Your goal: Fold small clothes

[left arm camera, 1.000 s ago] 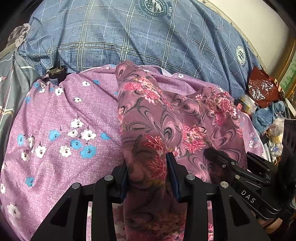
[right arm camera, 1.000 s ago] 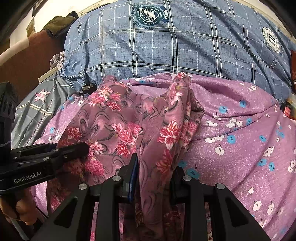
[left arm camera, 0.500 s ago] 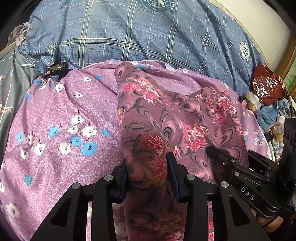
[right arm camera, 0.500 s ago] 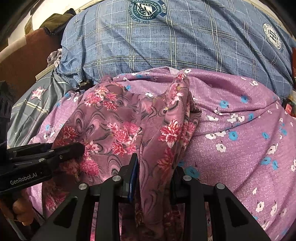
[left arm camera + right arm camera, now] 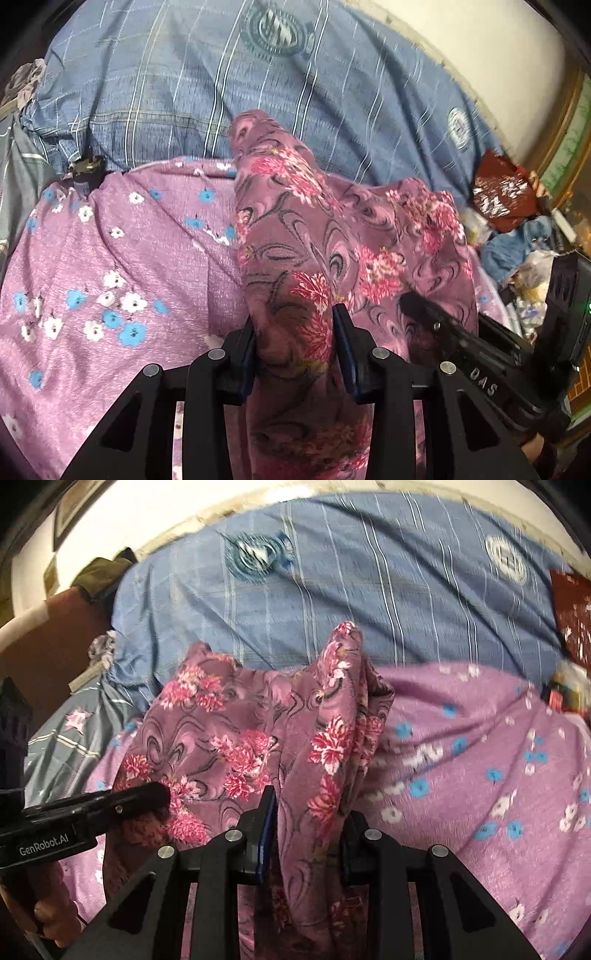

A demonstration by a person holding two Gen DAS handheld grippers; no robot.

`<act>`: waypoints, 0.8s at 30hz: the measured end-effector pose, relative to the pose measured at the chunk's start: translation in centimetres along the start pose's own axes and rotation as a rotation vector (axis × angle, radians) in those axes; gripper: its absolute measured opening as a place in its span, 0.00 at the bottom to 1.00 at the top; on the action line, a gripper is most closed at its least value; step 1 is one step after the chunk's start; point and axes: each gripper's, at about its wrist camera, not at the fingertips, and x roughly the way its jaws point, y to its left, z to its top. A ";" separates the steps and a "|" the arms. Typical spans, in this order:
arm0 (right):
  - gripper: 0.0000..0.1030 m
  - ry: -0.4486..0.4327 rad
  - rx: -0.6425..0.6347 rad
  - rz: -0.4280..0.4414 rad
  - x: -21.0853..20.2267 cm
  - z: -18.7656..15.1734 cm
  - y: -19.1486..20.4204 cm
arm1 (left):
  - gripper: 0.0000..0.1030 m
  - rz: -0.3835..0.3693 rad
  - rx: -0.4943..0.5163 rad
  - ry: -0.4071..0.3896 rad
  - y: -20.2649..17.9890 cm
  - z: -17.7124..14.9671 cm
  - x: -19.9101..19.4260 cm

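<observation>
Both claws are clenched on the floral garment (image 5: 317, 236): left claw (image 5: 295, 354), right claw (image 5: 306, 834). Its long axis spans between them, equally near, above the purple sheet (image 5: 122, 258).

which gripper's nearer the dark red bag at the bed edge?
Right. The right gripper holds the floral garment on the side where the dark red bag lies; the left gripper grips the same garment farther from it.

Blue plaid bedcover (image 5: 177, 85) with round crests behind. Dark red bag (image 5: 502, 192) at right. Grey star-print cloth (image 5: 70, 734) left.
</observation>
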 end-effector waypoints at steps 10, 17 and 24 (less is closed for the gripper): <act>0.54 0.179 0.103 0.017 3.5 -0.8 -2.4 | 0.39 0.155 -0.068 0.059 1.5 0.0 2.8; 0.55 0.024 -0.009 -0.089 0.5 -0.1 -0.7 | 0.42 0.189 0.040 -0.113 -0.5 -0.4 0.1; 0.53 -0.123 -0.109 -0.058 -2.0 0.3 0.7 | 0.42 0.256 0.053 -0.087 -0.7 -0.8 1.8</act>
